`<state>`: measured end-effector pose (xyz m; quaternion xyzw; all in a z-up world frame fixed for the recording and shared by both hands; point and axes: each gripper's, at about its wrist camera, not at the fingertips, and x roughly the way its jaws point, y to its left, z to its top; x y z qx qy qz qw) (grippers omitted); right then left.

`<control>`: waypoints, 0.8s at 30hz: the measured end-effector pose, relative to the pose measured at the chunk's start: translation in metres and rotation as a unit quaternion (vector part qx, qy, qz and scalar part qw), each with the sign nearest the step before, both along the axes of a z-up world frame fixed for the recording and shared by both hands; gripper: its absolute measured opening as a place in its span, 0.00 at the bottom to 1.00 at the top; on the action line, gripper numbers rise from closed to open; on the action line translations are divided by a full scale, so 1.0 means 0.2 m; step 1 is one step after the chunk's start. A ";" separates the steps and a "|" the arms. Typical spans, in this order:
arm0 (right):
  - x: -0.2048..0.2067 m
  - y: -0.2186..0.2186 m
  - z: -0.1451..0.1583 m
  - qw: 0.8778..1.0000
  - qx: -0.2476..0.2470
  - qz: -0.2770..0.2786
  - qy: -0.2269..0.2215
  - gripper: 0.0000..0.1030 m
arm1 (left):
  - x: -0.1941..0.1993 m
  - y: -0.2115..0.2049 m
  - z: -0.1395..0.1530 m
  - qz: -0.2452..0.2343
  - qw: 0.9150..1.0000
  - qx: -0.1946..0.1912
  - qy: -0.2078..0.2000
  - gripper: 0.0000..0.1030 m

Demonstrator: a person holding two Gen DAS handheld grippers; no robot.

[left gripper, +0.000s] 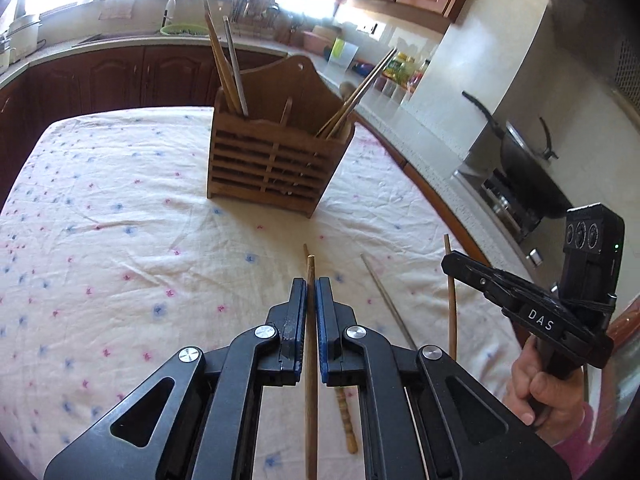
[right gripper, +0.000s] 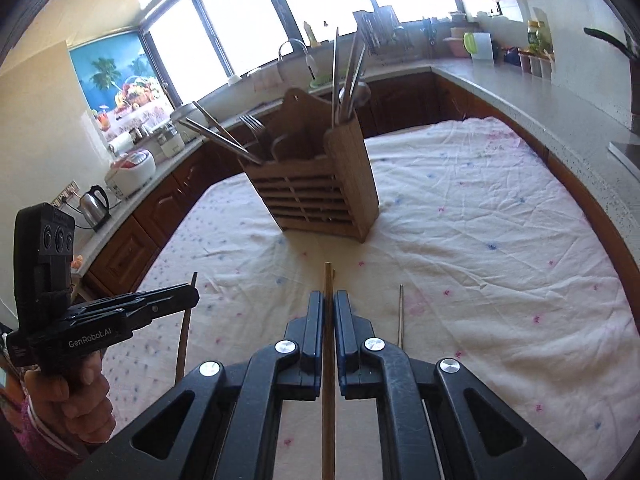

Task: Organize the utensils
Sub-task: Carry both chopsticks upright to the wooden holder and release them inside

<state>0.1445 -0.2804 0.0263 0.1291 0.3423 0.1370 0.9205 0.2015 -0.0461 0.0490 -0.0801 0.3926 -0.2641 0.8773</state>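
Two grippers, left gripper (left gripper: 311, 286) and right gripper (right gripper: 329, 298), each clamp one chopstick (left gripper: 310, 360).

White letters "DAS" stand on the side of the black hand-held right gripper (left gripper: 450, 264), seen from the left wrist. White lettering "GenRobot.AI" stands on the side of the black hand-held left gripper (right gripper: 192, 294), seen from the right wrist. No other text is legible.

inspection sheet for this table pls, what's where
surface: table under a floral cloth, wrinkled
job's things: wooden holder upright with utensils inside; metal chopstick and turned wooden stick lying on the cloth
clutter: nothing seen
grippers: left tongs shut on a wooden chopstick; right tongs shut on another chopstick
cables: nothing seen
surroundings: counter, sink, kettle, wok
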 end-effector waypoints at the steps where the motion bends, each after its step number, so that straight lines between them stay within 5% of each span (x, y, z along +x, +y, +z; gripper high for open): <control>1: -0.04 -0.01 0.04 1.000 0.005 0.000 -0.010 0.05 | -0.03 0.03 0.04 0.003 1.000 -0.010 -0.007 0.04; 13: -0.26 -0.07 0.40 0.995 0.018 -0.002 -0.095 0.05 | -0.24 0.27 0.29 0.013 0.997 -0.046 -0.055 0.04; 24: -0.19 -0.07 0.47 0.993 -0.002 -0.020 -0.117 0.05 | -0.23 0.33 0.35 0.031 0.995 -0.052 -0.083 0.04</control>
